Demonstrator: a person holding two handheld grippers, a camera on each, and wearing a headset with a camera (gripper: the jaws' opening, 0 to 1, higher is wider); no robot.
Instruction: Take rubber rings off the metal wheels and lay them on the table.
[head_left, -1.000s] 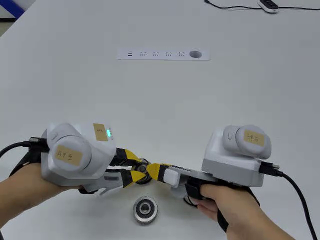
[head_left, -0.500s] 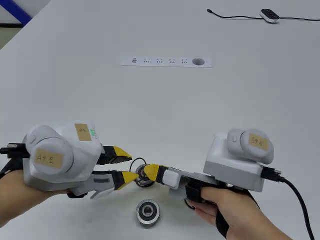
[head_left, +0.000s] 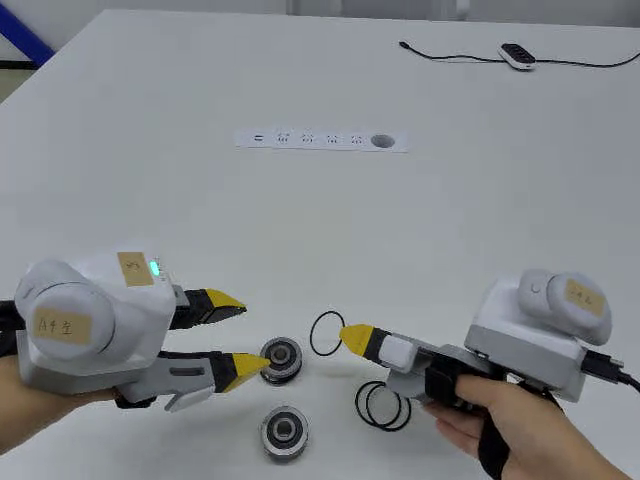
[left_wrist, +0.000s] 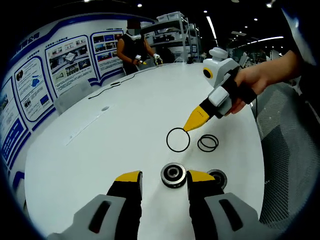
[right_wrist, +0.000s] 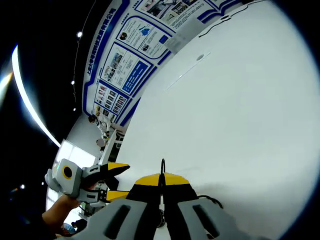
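Holds the left gripper (head_left: 245, 332) low at the near left over the white table (head_left: 450, 220), jaws spread wide and gripping nothing. Points it rightward at a metal wheel (head_left: 281, 358) lying flat just beside the nearer yellow tip; touching or not, cannot tell. In the left gripper view, places that wheel just beyond the gap between the two jaws. Finds a second wheel (head_left: 284, 431) nearer on the table, apart from both grippers.

Holds the right gripper (head_left: 355, 338) at the near right, aimed leftward, jaws pressed together on a thin black rubber ring (head_left: 327, 333) — seen in the right gripper view as a dark edge-on line rising from between the yellow tips. Puts the pinched ring just right of the metal wheel, between the two grippers.

Has two more rings (head_left: 383, 405) lying flat and overlapping on the table, just on the near side of the right gripper's jaws. Far off, at the table's middle, a white power strip (head_left: 322, 140) — and at the far right a black cable (head_left: 450, 57).
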